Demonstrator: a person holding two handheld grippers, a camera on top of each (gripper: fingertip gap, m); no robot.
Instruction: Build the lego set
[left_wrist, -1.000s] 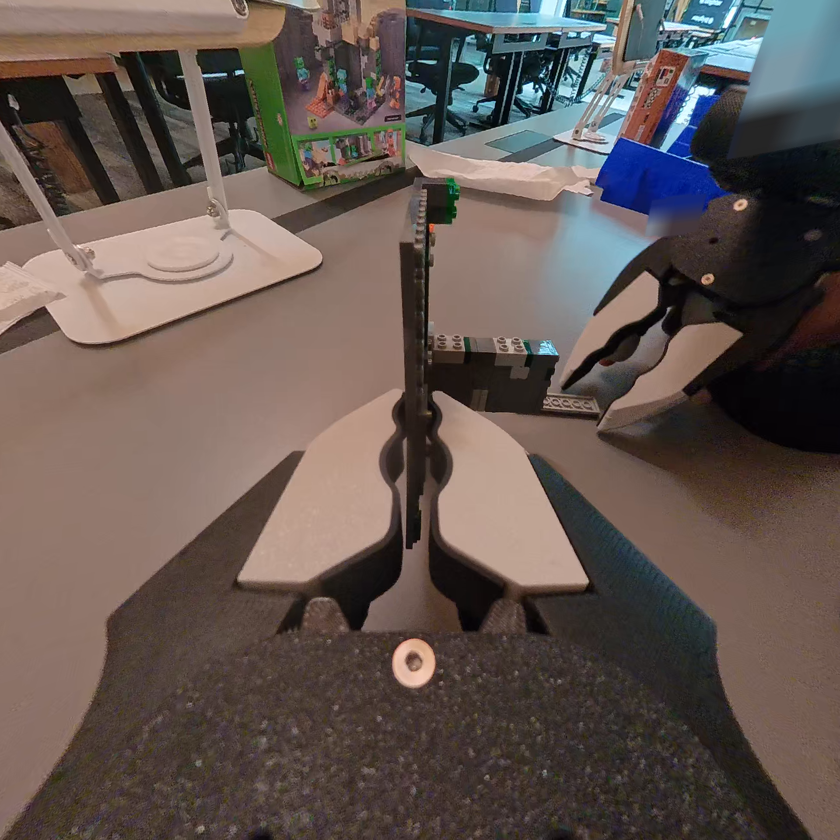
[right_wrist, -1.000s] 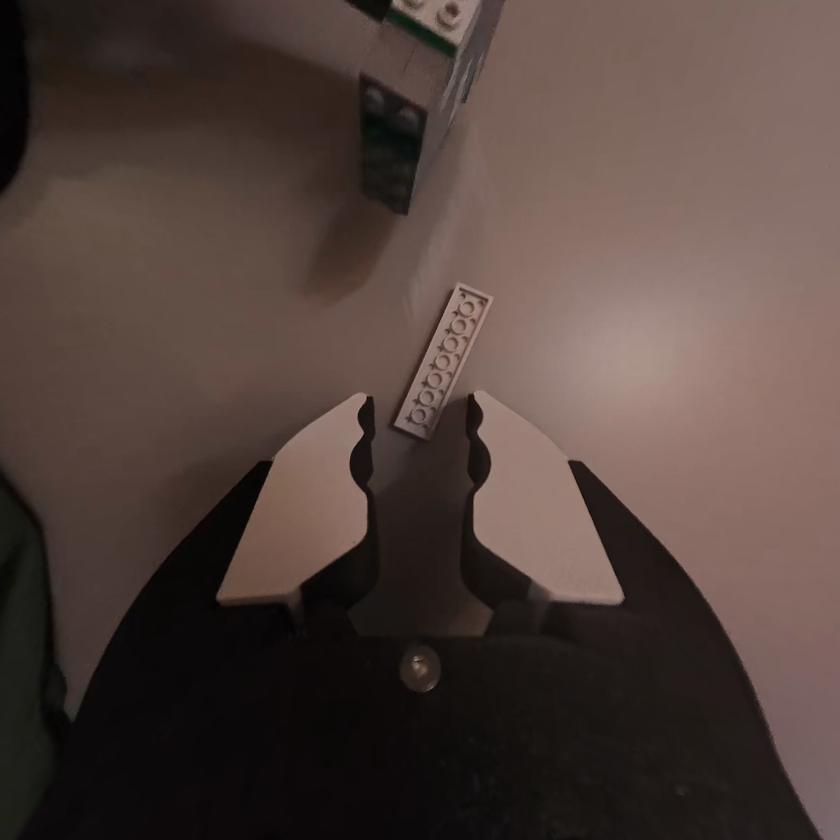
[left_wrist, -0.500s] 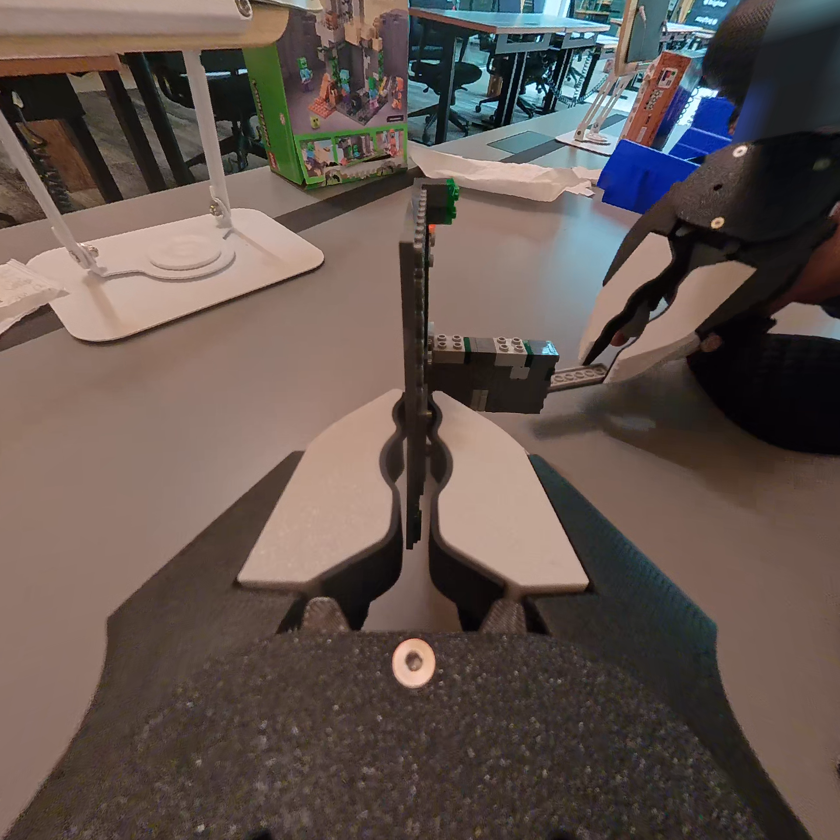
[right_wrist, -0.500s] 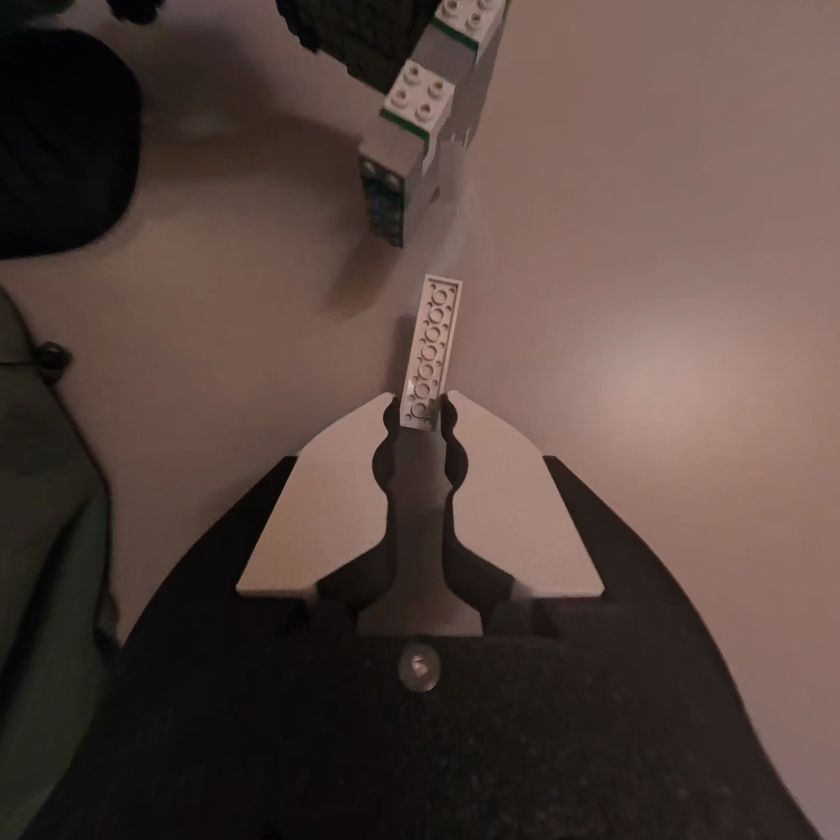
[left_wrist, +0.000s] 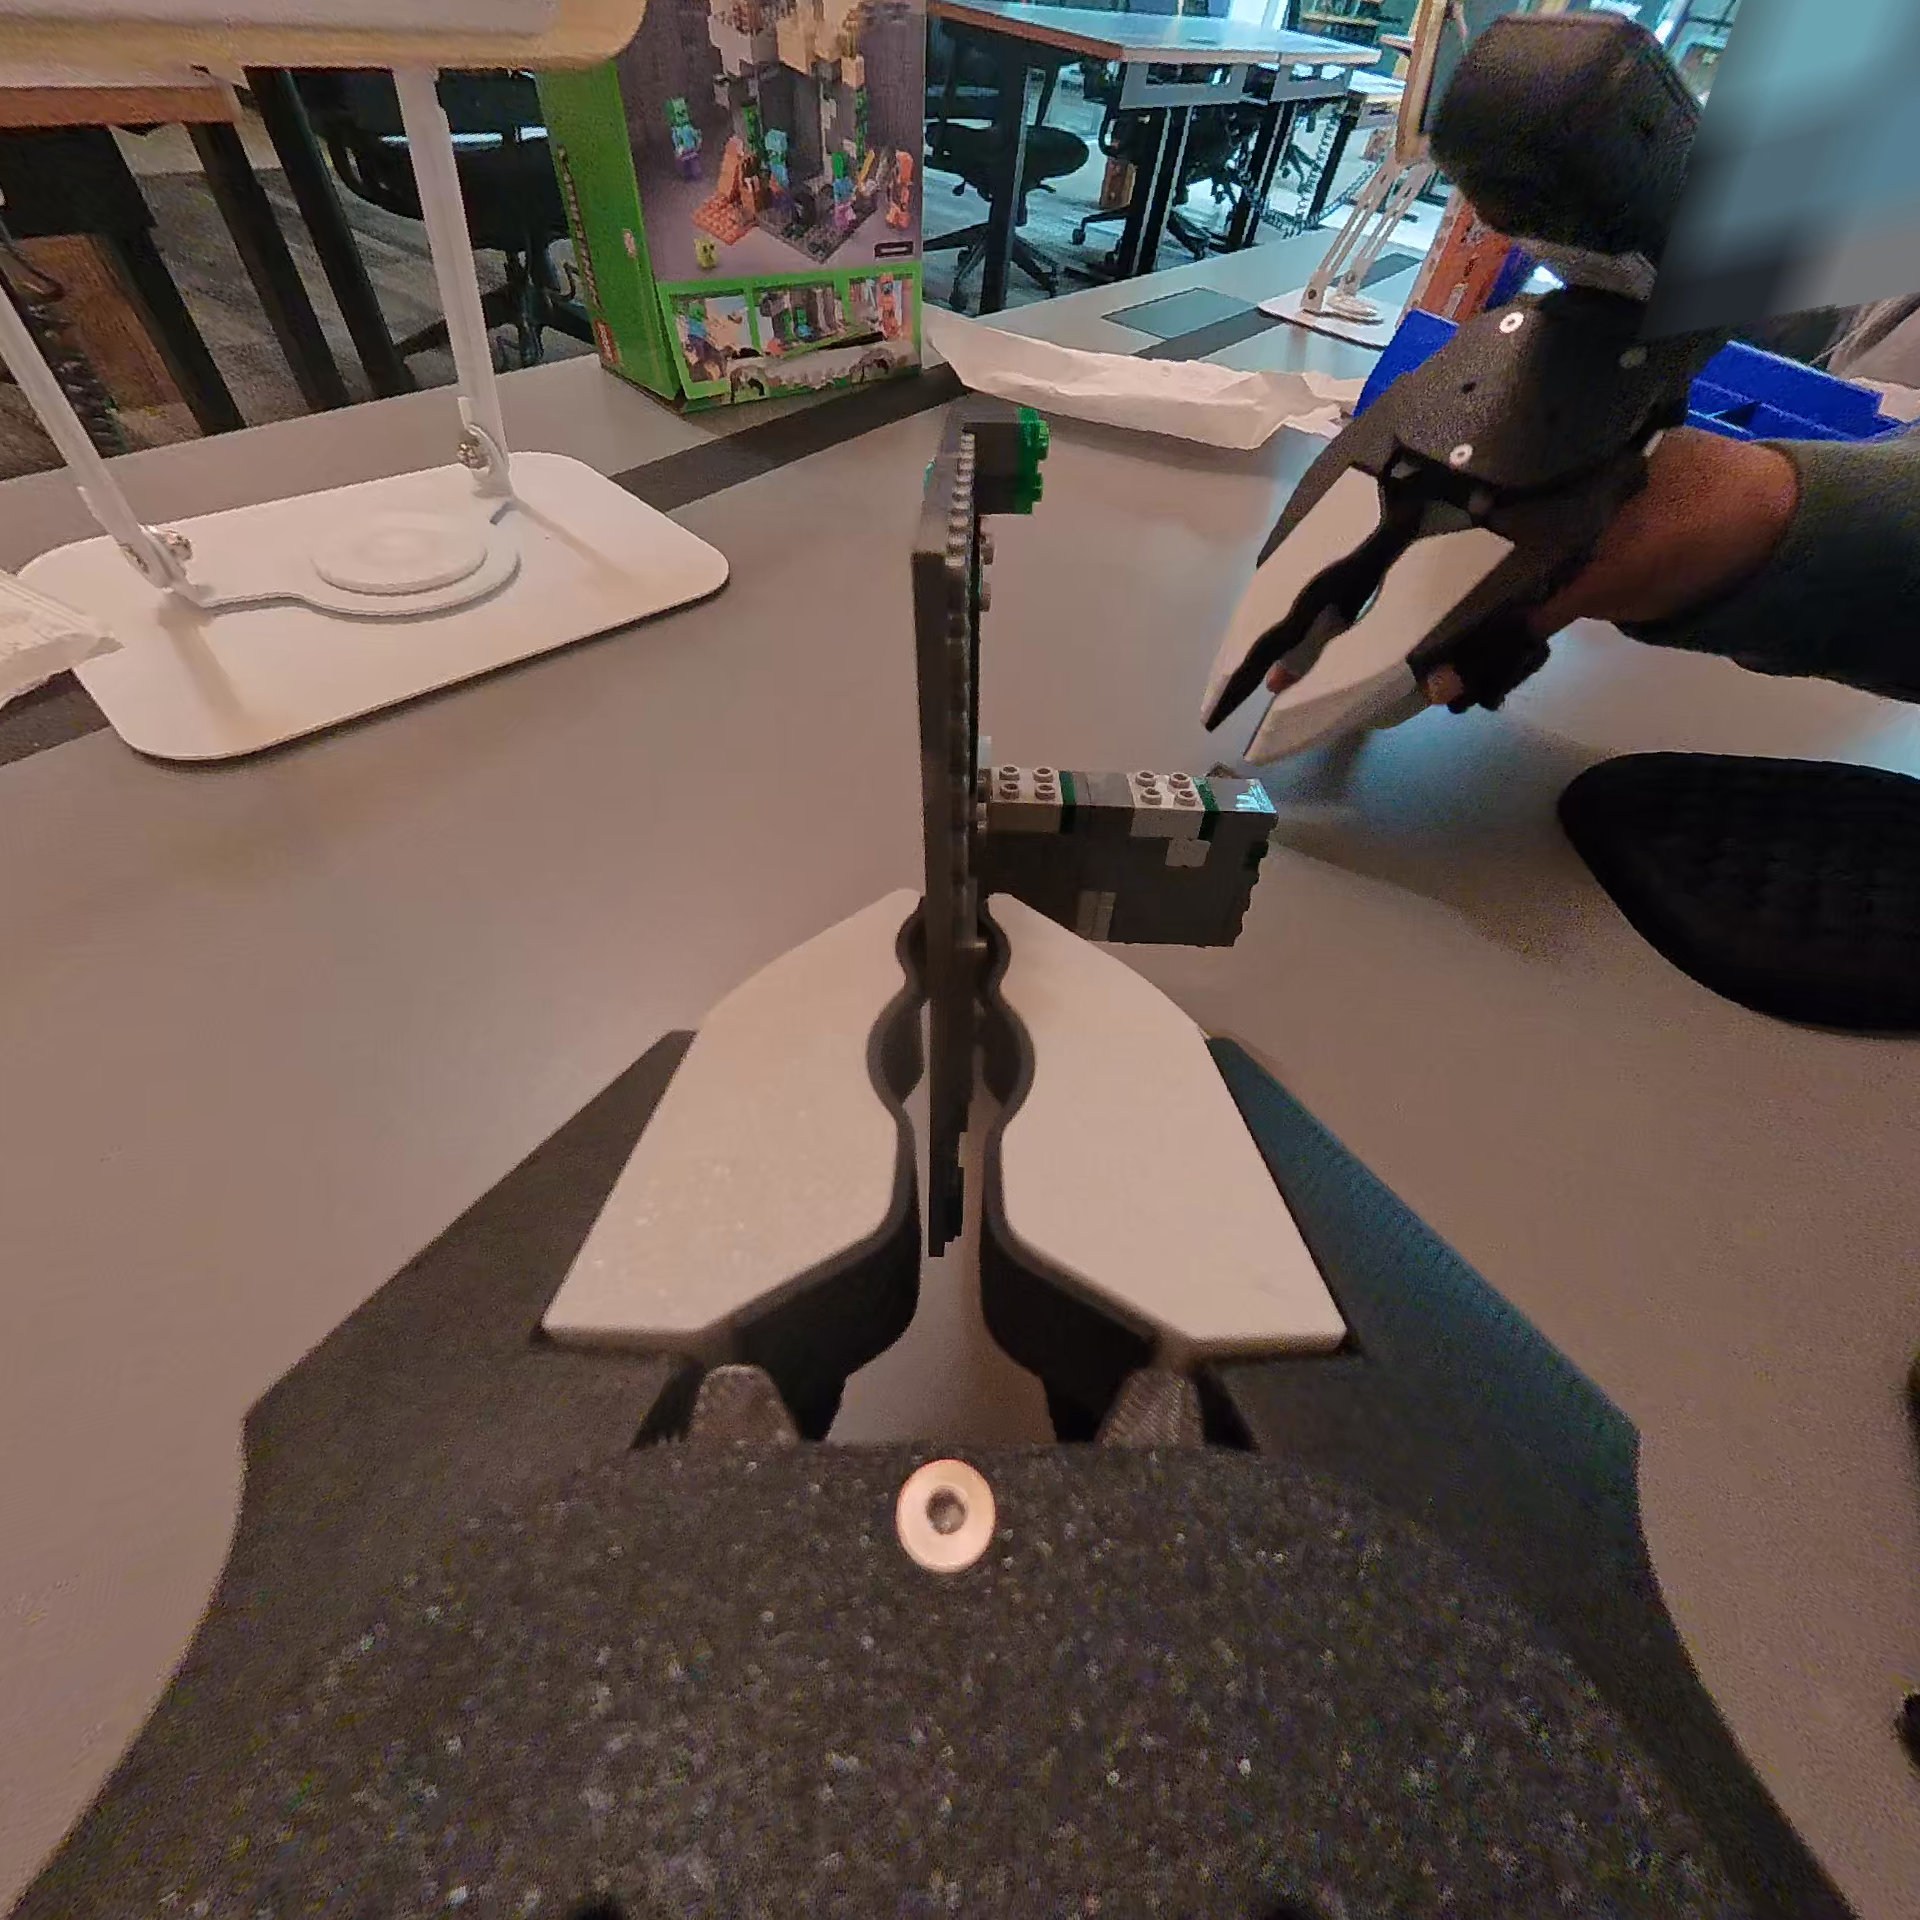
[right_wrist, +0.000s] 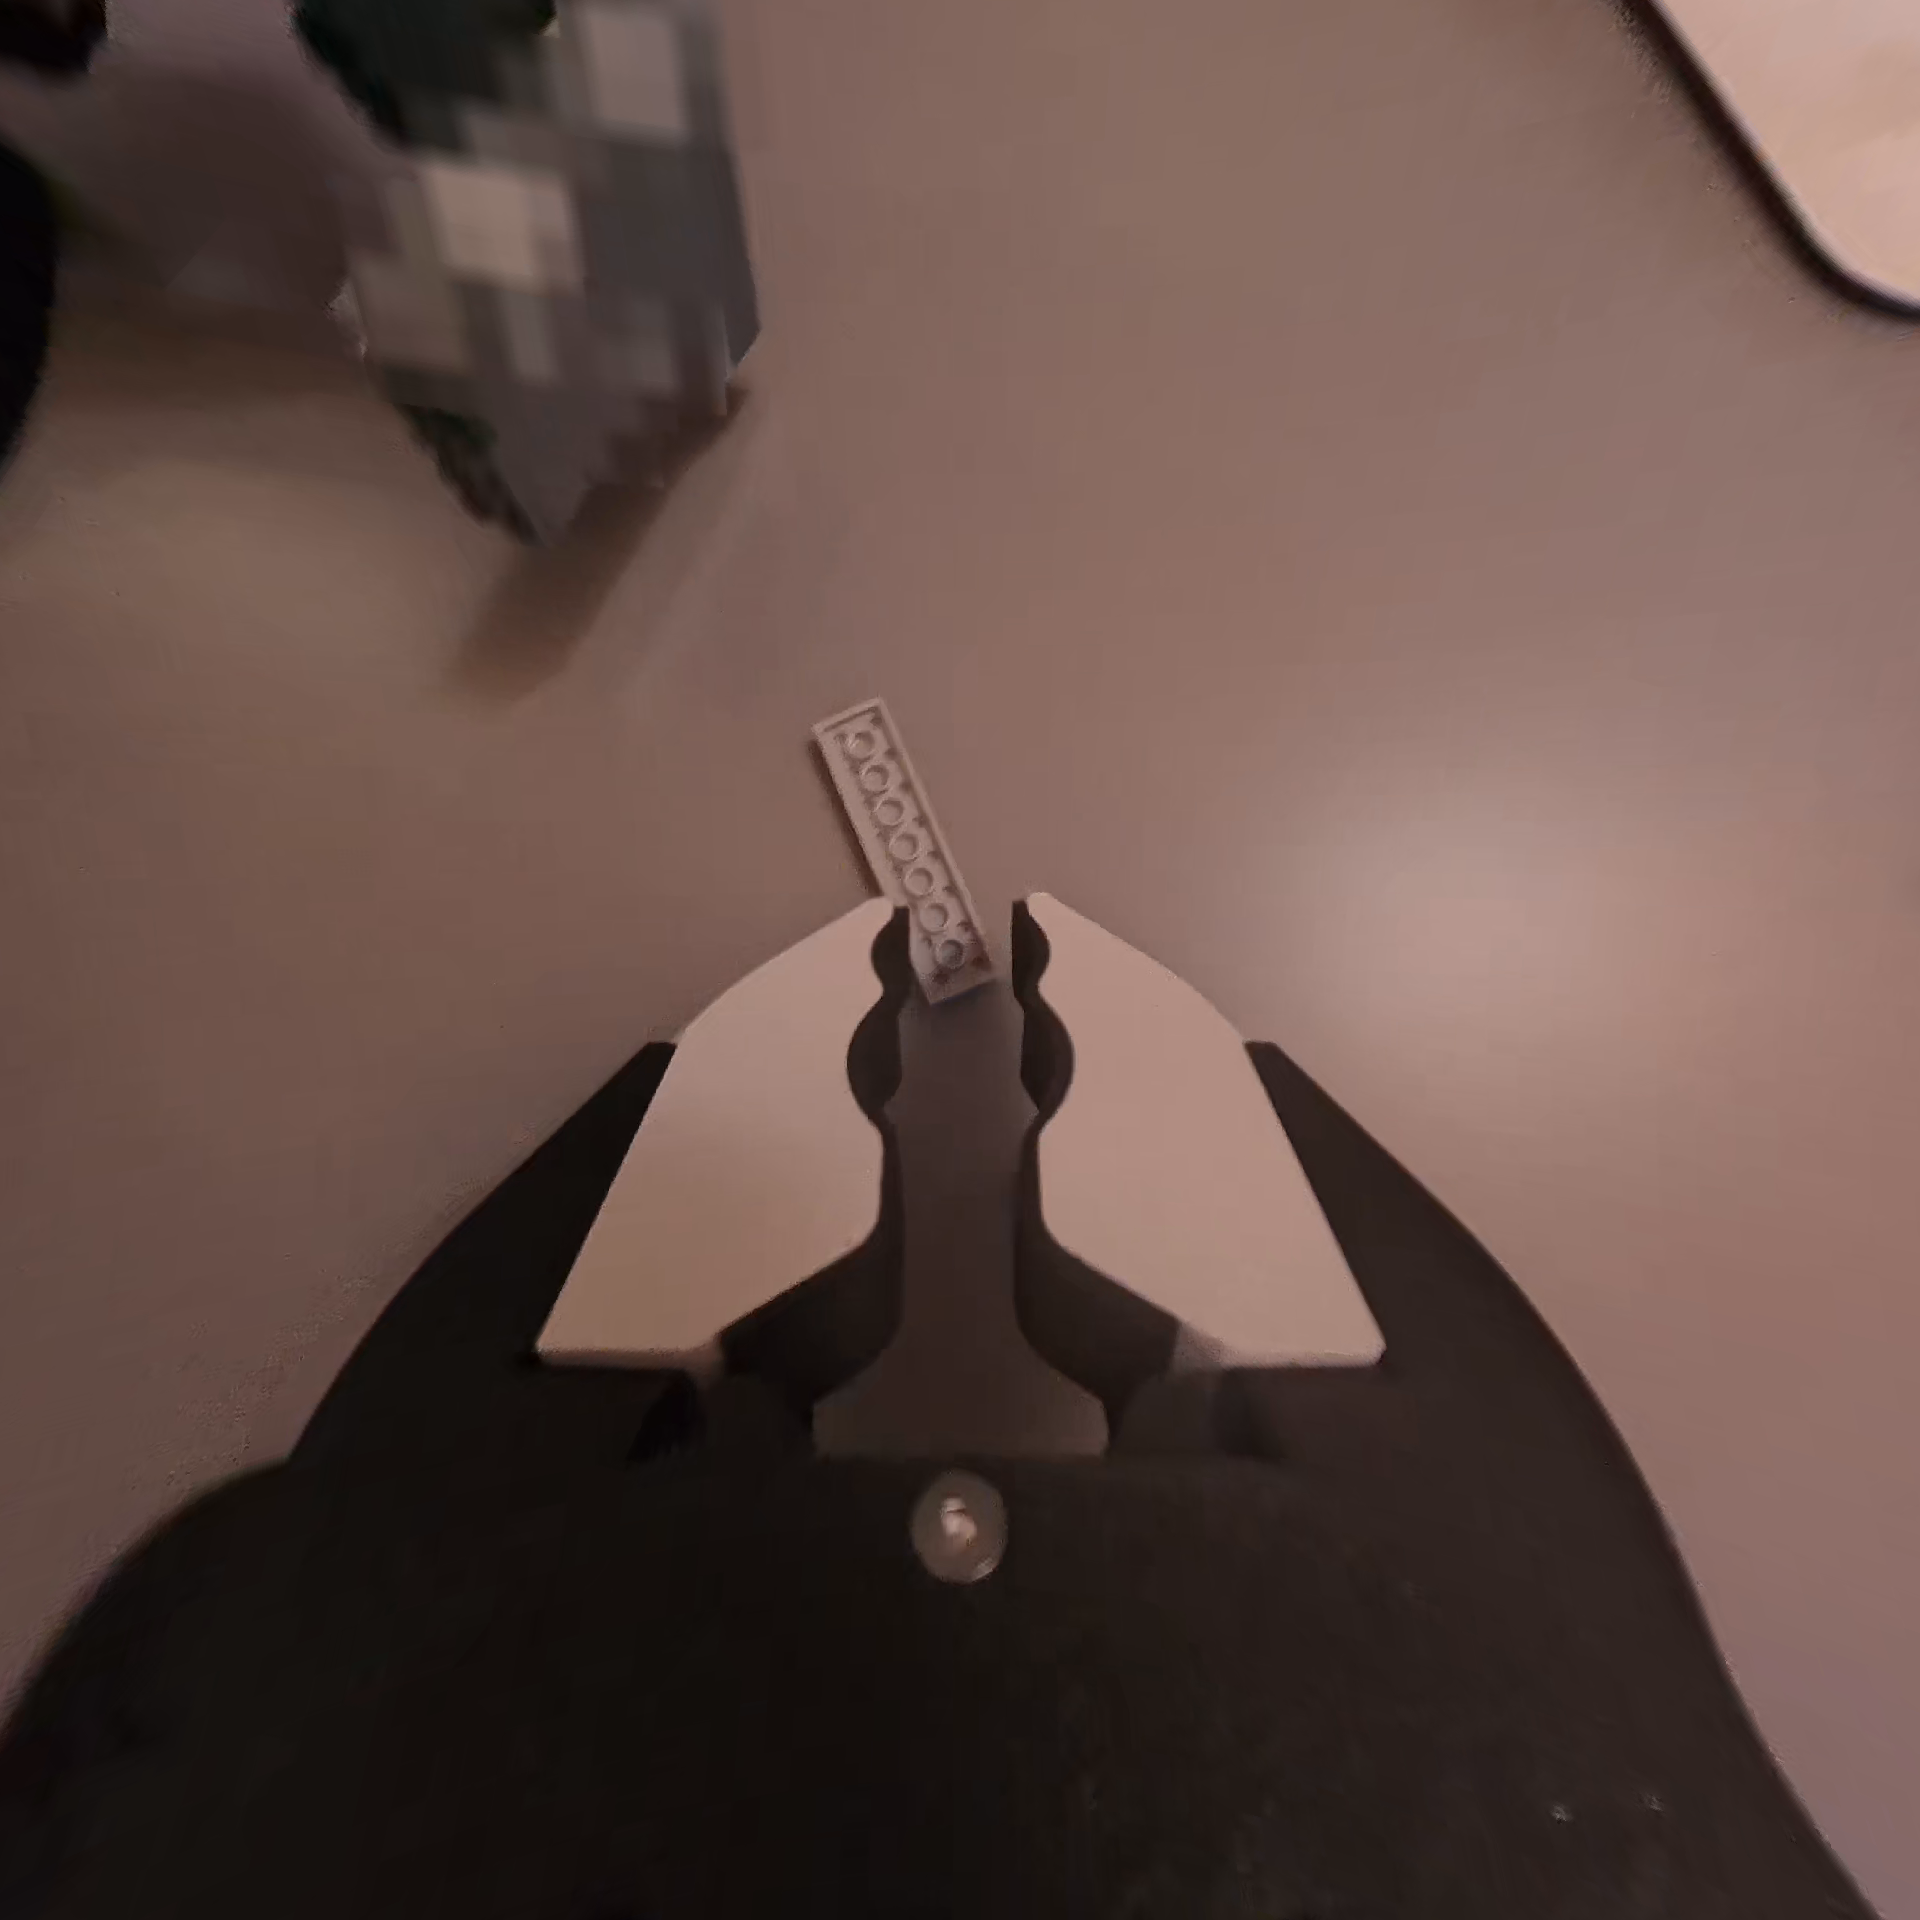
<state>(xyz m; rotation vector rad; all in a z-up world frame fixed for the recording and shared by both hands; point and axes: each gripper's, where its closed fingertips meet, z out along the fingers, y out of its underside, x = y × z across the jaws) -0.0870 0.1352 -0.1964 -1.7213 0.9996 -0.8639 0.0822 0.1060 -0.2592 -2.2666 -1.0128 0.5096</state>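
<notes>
Left gripper (left_wrist: 951, 940) clamping upright baseplate (left_wrist: 943, 727), right gripper (right_wrist: 954, 914) pinching grey plate (right_wrist: 902, 844), blue bin (left_wrist: 1808, 390) contents hidden

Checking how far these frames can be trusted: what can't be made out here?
- Right wrist view: grey build is motion-blurred, cut by the top edge.
- Right tool: whether it truly clamps the light grey plate is unclear; a gap shows.
- Left wrist view: left tool hides the dark baseplate bottom.

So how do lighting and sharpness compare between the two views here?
Left wrist view: bright, even and sharp on the dark baseplate, with wide-angle bending at the edges. Right wrist view: dim, brownish, motion-blurred on the grey brick wall, with a soft glare patch on the table.
</notes>
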